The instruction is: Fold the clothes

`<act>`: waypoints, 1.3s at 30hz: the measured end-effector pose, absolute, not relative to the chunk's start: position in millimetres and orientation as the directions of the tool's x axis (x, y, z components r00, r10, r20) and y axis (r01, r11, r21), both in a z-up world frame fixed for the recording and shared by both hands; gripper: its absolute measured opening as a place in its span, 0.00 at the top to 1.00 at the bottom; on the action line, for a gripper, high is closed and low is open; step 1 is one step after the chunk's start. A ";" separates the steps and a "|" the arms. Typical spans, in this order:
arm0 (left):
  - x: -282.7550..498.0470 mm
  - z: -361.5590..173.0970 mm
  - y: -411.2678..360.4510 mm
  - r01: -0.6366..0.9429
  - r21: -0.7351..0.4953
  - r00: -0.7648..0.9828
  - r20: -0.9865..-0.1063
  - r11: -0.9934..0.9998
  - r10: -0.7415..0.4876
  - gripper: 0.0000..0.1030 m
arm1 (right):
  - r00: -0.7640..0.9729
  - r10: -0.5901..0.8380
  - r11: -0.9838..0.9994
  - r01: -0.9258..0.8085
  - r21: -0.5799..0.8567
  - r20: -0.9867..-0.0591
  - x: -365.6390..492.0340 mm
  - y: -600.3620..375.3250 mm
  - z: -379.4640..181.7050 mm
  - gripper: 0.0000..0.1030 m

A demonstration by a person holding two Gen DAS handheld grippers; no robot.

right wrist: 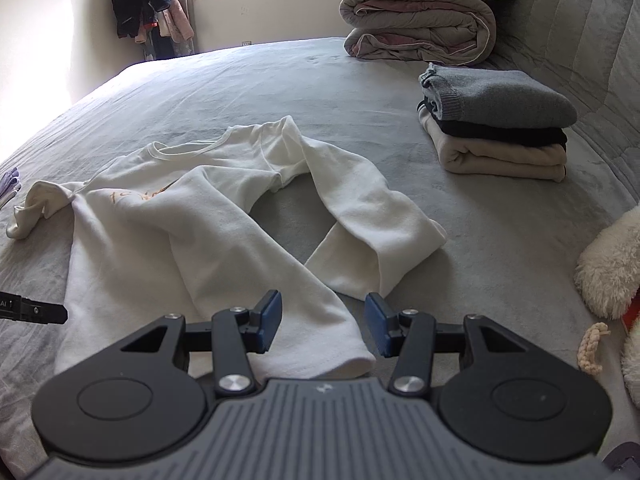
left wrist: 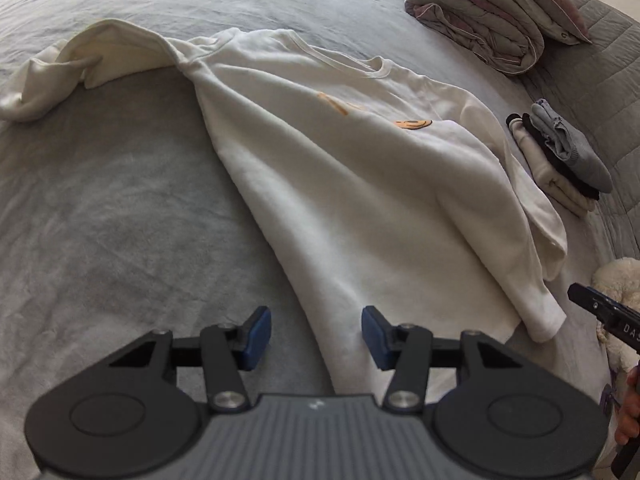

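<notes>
white sweatshirt [right wrist: 160, 232] flat on grey bed [right wrist: 280, 92], one sleeve folded across the body. left gripper [left wrist: 316, 332] and right gripper [right wrist: 323, 325] both part-open over the hem, gripping nothing. folded stack [right wrist: 496, 128] well apart.

Both wrist views overlook sweatshirt [left wrist: 360, 184] from near.

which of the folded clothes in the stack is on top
The grey sweater is on top. A black piece lies under it, and a cream one is at the bottom, on the bed.
</notes>
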State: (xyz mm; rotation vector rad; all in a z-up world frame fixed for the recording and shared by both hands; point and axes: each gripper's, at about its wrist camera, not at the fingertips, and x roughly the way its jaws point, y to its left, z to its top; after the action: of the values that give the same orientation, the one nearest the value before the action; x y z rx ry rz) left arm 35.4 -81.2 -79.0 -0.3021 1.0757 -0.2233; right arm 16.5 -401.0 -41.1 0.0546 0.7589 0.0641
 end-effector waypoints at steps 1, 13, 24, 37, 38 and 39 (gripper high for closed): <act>32.6 -81.8 -84.0 0.035 -0.345 0.464 -0.825 0.938 -0.321 0.54 | 0.721 0.077 0.997 -0.038 0.073 -0.689 15.4 -403.9 -42.4 0.51; 11.9 -77.2 -107.2 0.139 -0.269 0.506 -0.808 0.953 -0.302 0.93 | 0.650 0.115 0.988 0.001 0.152 -0.751 27.8 -425.8 -71.0 0.51; -13.8 -25.7 -61.5 0.160 -0.250 0.584 -0.756 0.955 -0.295 0.94 | 0.648 0.186 0.980 -0.072 0.184 -0.739 14.3 -421.9 -61.7 0.56; -26.8 -38.6 19.3 0.041 -0.350 0.567 -0.763 0.936 -0.310 0.93 | 0.623 0.255 0.966 -0.123 0.229 -0.740 -0.4 -416.0 -56.9 0.56; -25.6 -40.0 21.3 0.035 -0.362 0.562 -0.764 0.932 -0.318 0.92 | 0.614 0.259 0.964 -0.122 0.235 -0.745 0.0 -415.0 -58.0 0.56; -25.7 -40.5 23.7 0.035 -0.361 0.565 -0.762 0.932 -0.317 0.92 | 0.605 0.264 0.963 -0.120 0.242 -0.751 0.4 -414.1 -59.2 0.56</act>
State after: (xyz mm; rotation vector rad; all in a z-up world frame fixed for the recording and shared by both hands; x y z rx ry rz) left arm -25.7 23.7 -40.5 -0.3233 0.9518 -0.2113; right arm 0.4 -414.1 -59.2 0.1732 0.8948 0.2237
